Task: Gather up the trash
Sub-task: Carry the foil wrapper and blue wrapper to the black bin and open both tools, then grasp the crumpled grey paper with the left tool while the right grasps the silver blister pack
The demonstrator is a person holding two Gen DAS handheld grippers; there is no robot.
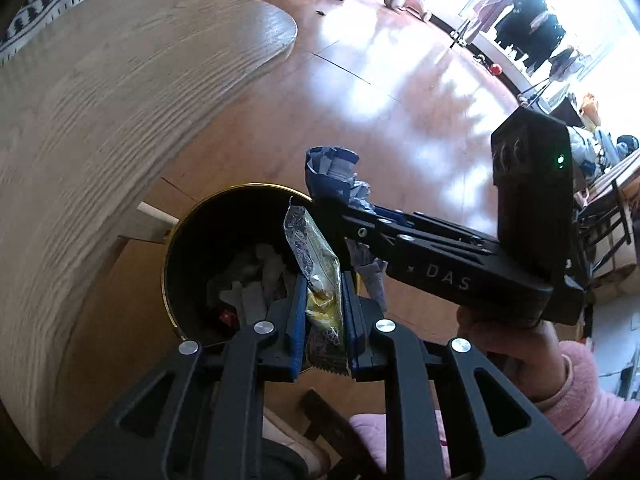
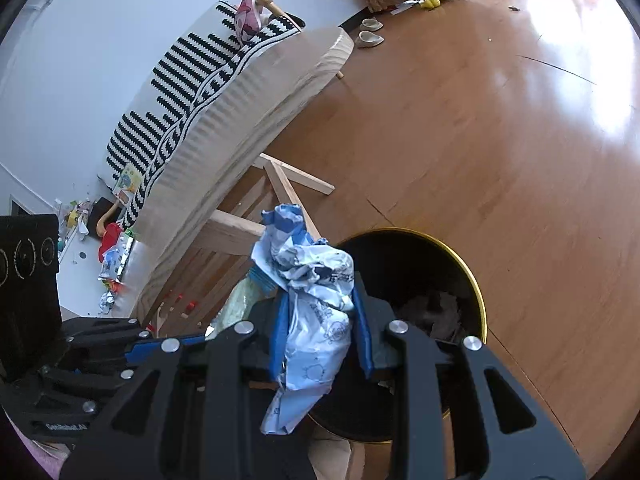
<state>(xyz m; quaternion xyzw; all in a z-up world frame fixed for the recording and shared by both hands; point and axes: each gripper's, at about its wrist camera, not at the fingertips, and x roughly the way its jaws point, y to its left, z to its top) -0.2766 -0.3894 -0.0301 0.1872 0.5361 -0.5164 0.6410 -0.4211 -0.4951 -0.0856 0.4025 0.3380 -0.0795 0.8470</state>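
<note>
Item one: a yellow-and-silver snack wrapper [image 1: 316, 276], pinched near its lower half by the closed left gripper [image 1: 322, 312] and held above the open black bin [image 1: 192, 224]. Item two: a crumpled blue-and-white wrapper [image 2: 316, 304], clamped mid-length by the right gripper [image 2: 320, 332] beside the bin's rim. Both are judged light, limp and slippery; a mid-body pinch is advised.

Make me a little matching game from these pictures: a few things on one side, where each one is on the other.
Things:
1. yellow snack wrapper
2. crumpled blue-and-white bag
3. black bin
4. striped cloth

Places:
A. on the floor beside the wooden table
B. in the right tool
C. along the table's far side
D. in the left tool

Pairs: 1-D, 2-B, 3-A, 4-C
</note>
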